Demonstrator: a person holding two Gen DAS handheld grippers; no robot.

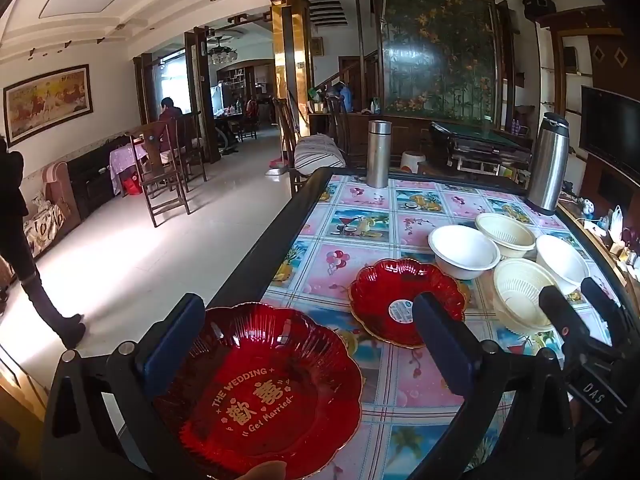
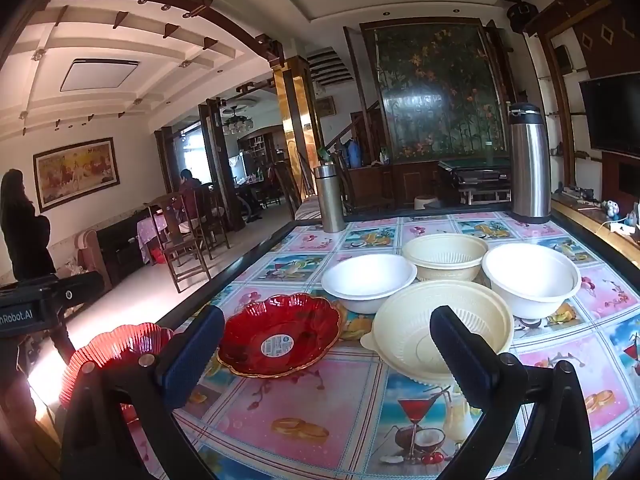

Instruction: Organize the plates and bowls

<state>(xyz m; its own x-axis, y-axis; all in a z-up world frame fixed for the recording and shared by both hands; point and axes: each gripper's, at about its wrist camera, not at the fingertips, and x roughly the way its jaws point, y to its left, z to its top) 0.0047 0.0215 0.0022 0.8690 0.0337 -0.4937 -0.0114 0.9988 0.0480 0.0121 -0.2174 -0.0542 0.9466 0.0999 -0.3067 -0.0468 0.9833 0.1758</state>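
Wedding plate sits between the wide-open left claw, ungripped; second red plate ahead-right; right claw open, empty.

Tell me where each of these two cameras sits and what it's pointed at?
Left view: rides on the left tool, looking across the table; its fingers straddle a red plate at the table's edge; a fingertip shows.
Right view: rides on the right tool, facing the bowls; its open fingers and the other tool show.
Both share the second red plate, white bowls and cream strainer bowls, two steel flasks.
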